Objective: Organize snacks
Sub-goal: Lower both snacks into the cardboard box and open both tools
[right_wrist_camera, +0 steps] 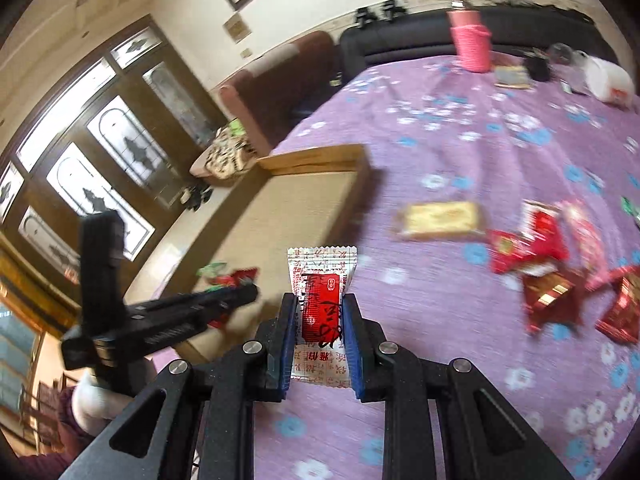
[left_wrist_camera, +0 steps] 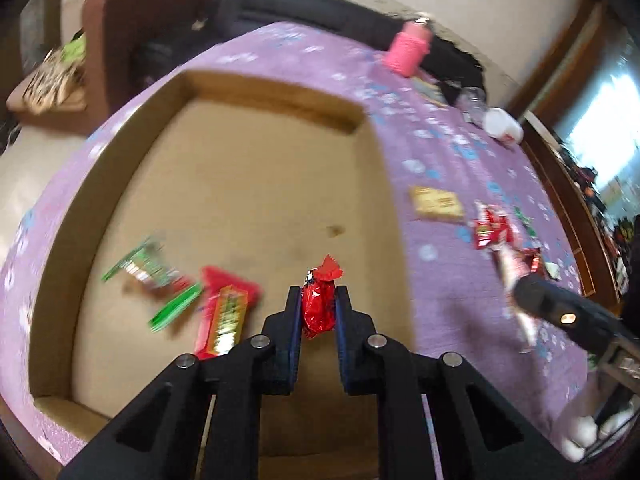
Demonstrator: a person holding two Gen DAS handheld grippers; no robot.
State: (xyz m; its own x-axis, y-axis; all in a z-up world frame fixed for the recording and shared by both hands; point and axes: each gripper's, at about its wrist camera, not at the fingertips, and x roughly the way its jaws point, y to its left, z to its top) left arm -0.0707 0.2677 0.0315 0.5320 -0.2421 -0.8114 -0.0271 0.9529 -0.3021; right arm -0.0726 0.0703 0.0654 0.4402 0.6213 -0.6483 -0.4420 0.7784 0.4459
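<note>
My left gripper (left_wrist_camera: 318,294) is shut on a red foil candy (left_wrist_camera: 318,308) and holds it above the floor of an open cardboard box (left_wrist_camera: 276,92). In the box lie a green packet (left_wrist_camera: 144,270) and a red-and-gold bar (left_wrist_camera: 224,320). My right gripper (right_wrist_camera: 320,300) is shut on a white-and-red snack packet (right_wrist_camera: 322,300) over the purple tablecloth (right_wrist_camera: 460,152), right of the box (right_wrist_camera: 316,160). The left gripper's body shows in the right wrist view (right_wrist_camera: 160,316). The right gripper's body shows in the left wrist view (left_wrist_camera: 560,308).
Loose red snack packets (right_wrist_camera: 536,248) and a beige biscuit pack (right_wrist_camera: 440,220) lie on the cloth to the right. A pink bottle (right_wrist_camera: 472,44), a white cup (right_wrist_camera: 608,80) and a glass stand at the far edge. A sofa and a chair are beyond the table.
</note>
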